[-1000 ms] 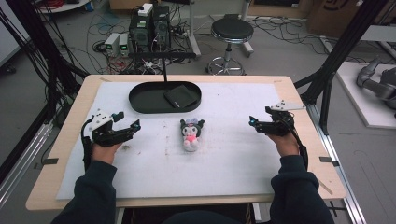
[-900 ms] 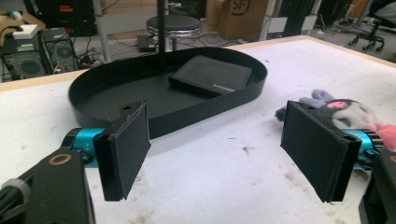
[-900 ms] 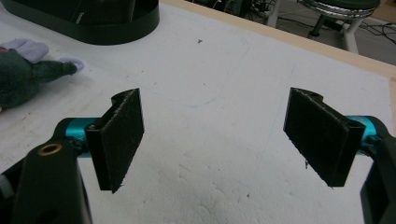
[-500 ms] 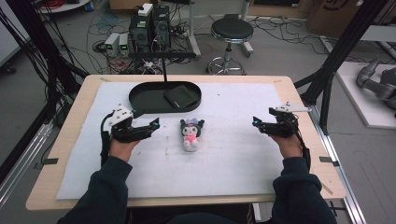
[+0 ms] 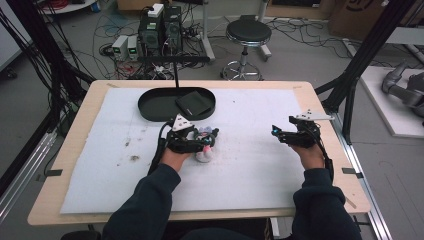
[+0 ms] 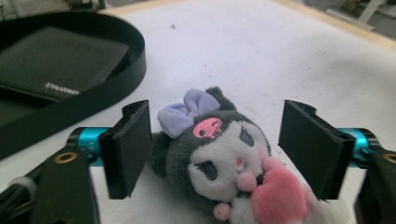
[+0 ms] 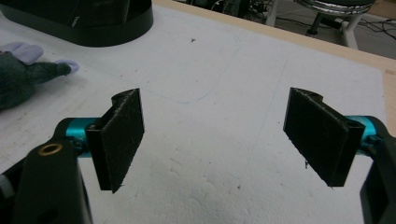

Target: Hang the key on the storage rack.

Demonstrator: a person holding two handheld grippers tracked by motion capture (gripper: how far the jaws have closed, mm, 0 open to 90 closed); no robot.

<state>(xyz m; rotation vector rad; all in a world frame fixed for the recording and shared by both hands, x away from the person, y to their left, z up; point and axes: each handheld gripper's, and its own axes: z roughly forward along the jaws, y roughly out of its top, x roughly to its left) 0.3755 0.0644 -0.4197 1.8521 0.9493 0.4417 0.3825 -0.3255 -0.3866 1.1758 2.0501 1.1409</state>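
Observation:
A small grey and white plush toy (image 5: 204, 154) with a lilac bow and a pink heart lies on the white mat near the table's middle. My left gripper (image 5: 210, 139) is open, and its two black jaws stand on either side of the toy's head (image 6: 215, 158) without touching it. My left gripper (image 6: 217, 147) sits low over the mat. Over bare mat at the right, my right gripper (image 5: 276, 132) is open with nothing between its jaws. The right gripper view shows my right gripper (image 7: 217, 137) with the toy's ear and bow (image 7: 25, 70) far off to its left.
A black oval tray (image 5: 150, 109) sits at the back of the mat, just behind the toy, with a flat black wallet (image 5: 195, 102) in it. The tray wall (image 6: 122, 88) is close to my left jaw. A stool and cables stand beyond the table.
My left gripper has moved right across the mat from the left side to the toy, and its jaws now straddle the toy's head. The right gripper has hardly moved.

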